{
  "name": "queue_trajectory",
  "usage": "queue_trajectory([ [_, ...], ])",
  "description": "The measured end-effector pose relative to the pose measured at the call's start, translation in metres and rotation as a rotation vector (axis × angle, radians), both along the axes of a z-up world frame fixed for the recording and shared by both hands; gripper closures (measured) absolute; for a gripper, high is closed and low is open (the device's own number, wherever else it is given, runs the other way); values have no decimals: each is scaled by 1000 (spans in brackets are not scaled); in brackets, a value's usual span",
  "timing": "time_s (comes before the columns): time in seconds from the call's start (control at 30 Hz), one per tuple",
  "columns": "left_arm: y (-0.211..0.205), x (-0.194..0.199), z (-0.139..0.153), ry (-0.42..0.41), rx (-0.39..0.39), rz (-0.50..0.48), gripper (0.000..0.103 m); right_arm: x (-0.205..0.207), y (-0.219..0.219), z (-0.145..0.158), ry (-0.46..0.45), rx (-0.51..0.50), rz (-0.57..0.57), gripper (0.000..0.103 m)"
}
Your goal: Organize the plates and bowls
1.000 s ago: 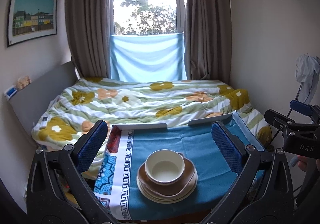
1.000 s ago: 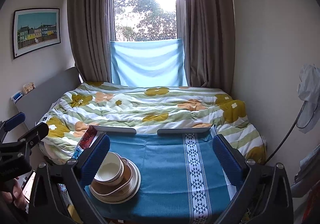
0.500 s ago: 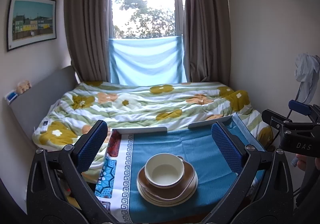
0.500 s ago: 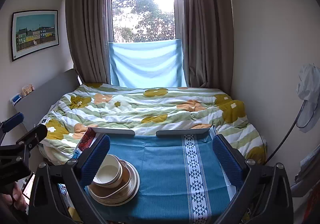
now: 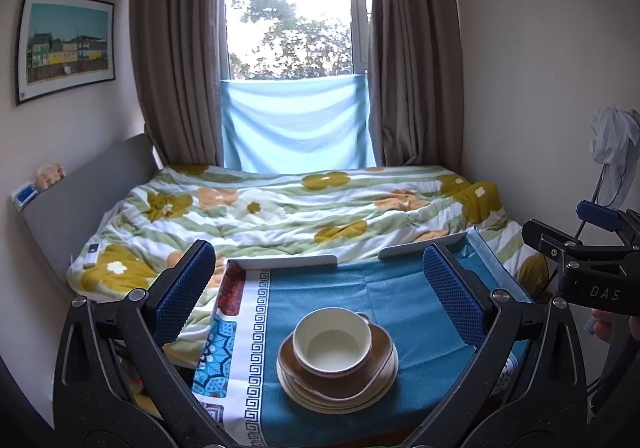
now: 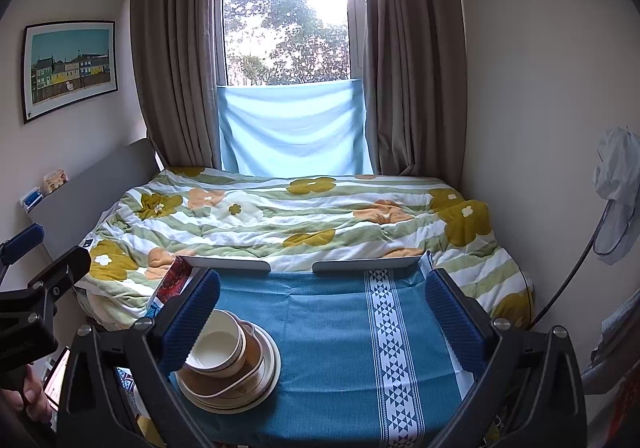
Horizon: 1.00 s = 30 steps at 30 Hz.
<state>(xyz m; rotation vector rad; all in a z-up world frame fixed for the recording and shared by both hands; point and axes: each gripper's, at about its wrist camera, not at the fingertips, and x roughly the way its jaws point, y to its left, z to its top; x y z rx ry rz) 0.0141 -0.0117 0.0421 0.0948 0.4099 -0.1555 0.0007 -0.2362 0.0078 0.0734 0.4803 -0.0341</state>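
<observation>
I am holding both grippers above the near edge of a small table (image 5: pixel 400 300) draped in a blue patterned cloth, neither touching anything. The left gripper (image 5: pixel 320 288) is hanging with its blue-padded fingers spread wide apart, nothing between them but air; the stack of dishes is sitting framed in that gap, lower down on the cloth. The right gripper (image 6: pixel 320 302) is likewise gaping wide and carrying nothing. The stack is resting on the near left part of the table: a cream bowl (image 5: pixel 332 340) on top, nested in a brown dish (image 5: pixel 376 368), all sitting on pale plates (image 5: pixel 340 402). In the right wrist view that same stack (image 6: pixel 228 368) is lying just behind the left finger's pad (image 6: pixel 190 322), which is partly hiding the bowl's rim. The right half of the cloth, with its white triangle band (image 6: pixel 394 352), is lying bare. Beyond the table's far edge a bed with a floral quilt (image 5: pixel 304 207) is stretching to the curtained window (image 5: pixel 294 19).
</observation>
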Motion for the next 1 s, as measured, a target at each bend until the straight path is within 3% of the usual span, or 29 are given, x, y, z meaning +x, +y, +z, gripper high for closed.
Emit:
queue_trajectory([
  [1.0,5,-7,4,-36,0,51,0,2,-2,2,-13,5,-13,1],
])
